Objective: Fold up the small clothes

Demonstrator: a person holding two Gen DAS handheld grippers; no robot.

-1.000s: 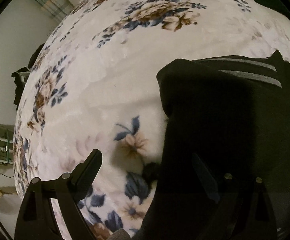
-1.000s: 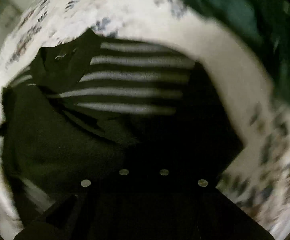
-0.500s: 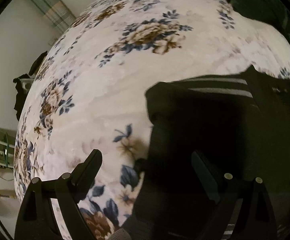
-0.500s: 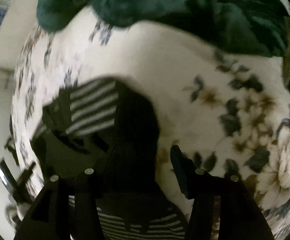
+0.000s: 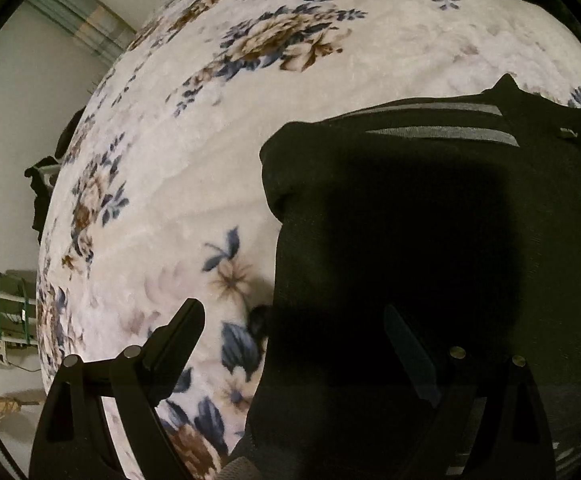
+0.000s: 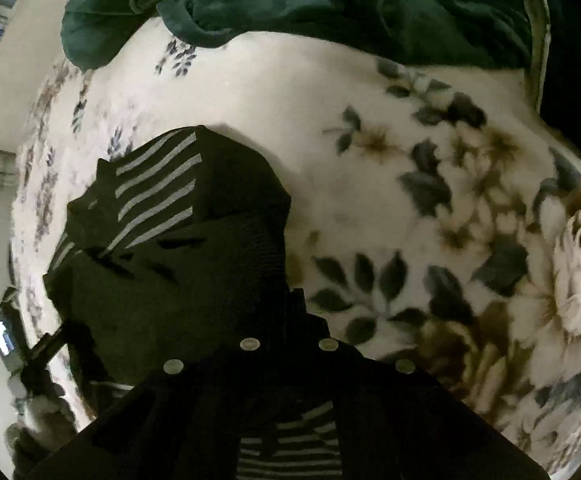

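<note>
A small black garment with grey stripes (image 5: pixel 430 216) lies on a flowered bedspread (image 5: pixel 210 140). In the left wrist view my left gripper (image 5: pixel 294 332) is open, with its left finger (image 5: pixel 178 336) over the bedspread and its right finger (image 5: pixel 410 344) over the black cloth at the garment's left edge. In the right wrist view the garment (image 6: pixel 178 248) lies folded, striped part at the far end. My right gripper (image 6: pixel 290 320) is shut on the garment's near right edge.
A dark green blanket (image 6: pixel 310 4) is heaped at the far side of the bed. Bare bedspread (image 6: pixel 450 200) lies to the right of the garment. At the left, past the bed's edge, are a wall and floor clutter (image 5: pixel 6 312).
My right gripper, open half a second ago, has shut on the garment's edge. My left gripper has stayed open at the garment's left edge, with the view shifting slightly.
</note>
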